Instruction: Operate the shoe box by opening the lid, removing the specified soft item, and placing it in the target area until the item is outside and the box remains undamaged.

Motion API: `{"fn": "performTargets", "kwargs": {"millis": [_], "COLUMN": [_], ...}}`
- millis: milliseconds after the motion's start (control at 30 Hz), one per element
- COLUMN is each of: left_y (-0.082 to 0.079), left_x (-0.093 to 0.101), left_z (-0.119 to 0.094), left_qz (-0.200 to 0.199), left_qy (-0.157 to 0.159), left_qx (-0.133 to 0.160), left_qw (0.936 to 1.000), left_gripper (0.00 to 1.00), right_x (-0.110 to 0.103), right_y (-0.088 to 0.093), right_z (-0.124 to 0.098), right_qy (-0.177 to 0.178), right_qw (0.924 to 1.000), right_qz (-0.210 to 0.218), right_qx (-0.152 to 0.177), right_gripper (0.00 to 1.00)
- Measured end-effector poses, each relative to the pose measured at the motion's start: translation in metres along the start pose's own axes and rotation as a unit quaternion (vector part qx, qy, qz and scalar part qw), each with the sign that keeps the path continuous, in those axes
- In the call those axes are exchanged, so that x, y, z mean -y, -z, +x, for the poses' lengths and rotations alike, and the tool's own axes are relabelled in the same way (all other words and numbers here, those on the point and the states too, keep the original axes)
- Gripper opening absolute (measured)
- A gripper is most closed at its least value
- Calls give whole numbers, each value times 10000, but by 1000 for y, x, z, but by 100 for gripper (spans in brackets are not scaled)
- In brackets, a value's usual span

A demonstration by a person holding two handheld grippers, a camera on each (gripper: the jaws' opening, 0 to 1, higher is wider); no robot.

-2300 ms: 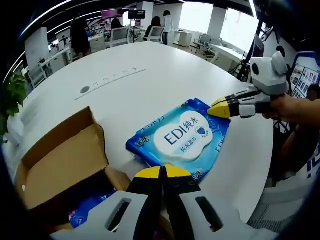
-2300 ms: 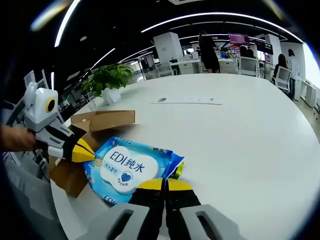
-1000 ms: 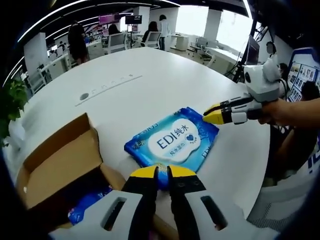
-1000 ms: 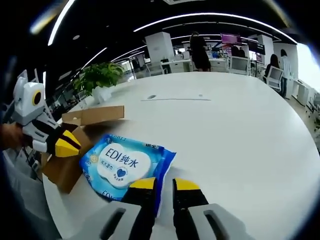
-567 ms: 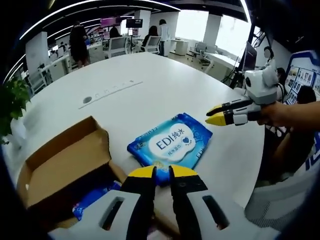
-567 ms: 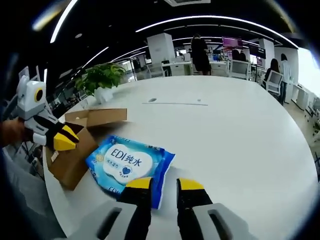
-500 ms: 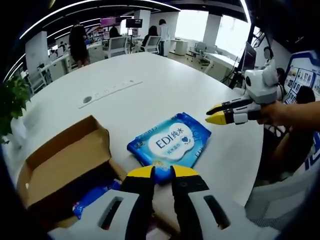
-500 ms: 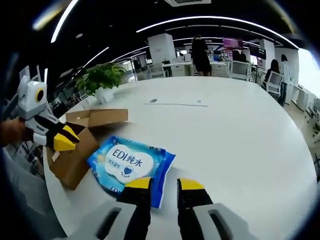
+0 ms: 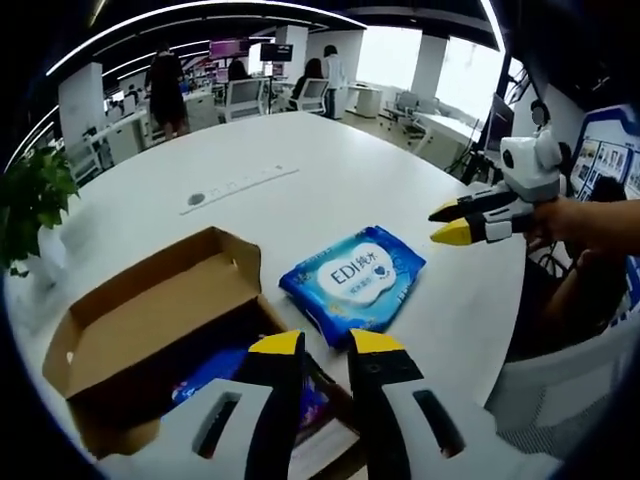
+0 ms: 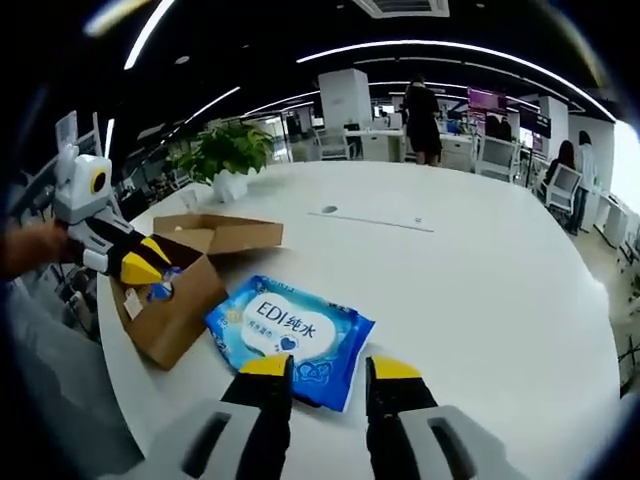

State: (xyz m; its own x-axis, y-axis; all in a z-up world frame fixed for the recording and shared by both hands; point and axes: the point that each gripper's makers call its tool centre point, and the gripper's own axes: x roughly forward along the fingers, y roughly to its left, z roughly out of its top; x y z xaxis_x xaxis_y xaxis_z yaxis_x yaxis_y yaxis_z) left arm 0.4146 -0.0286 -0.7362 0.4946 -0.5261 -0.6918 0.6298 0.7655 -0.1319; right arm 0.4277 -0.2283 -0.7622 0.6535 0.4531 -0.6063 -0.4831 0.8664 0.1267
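Tongs, both mine, yellow-tipped and spread apart, holding nothing. In the left gripper view my left tongs (image 9: 325, 345) hover over the near edge of the open cardboard shoe box (image 9: 150, 330), where something blue lies inside. Just beside the box, on the side toward my right tongs (image 9: 452, 224), the blue wipes pack (image 9: 352, 282) lies flat on the white counter (image 9: 300, 170). Beyond the box stands a potted plant (image 10: 225, 155), then office desks and standing people.
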Motion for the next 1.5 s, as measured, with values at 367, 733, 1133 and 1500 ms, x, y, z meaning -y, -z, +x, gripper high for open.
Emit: {"fn": "performTargets", "kwargs": {"millis": [367,733,1133,1500], "left_y": [18,41,61,55], "left_x": [-31,-68,-101,-108], "left_z": [-31,-64,-84,-69], "left_qz": [-170,-411,-433,-94], "left_qy": [-283,-627,-911,-788], "left_qx": [100,178,187,91], "left_qw": [9994,9970,9947,9968], "left_gripper": [18,19,18,19], "right_x": [-32,-69,-122,-166], "right_y": [-10,-26,-46,-60], "right_z": [0,7,27,52], "right_qy": [-223,-534,-983,-1306], "right_qw": [9990,9954,9862,9764], "right_qz": [-376,-794,-1331,-1718], "right_qx": [-19,-19,-37,-50], "right_gripper": [32,34,35,35]}}
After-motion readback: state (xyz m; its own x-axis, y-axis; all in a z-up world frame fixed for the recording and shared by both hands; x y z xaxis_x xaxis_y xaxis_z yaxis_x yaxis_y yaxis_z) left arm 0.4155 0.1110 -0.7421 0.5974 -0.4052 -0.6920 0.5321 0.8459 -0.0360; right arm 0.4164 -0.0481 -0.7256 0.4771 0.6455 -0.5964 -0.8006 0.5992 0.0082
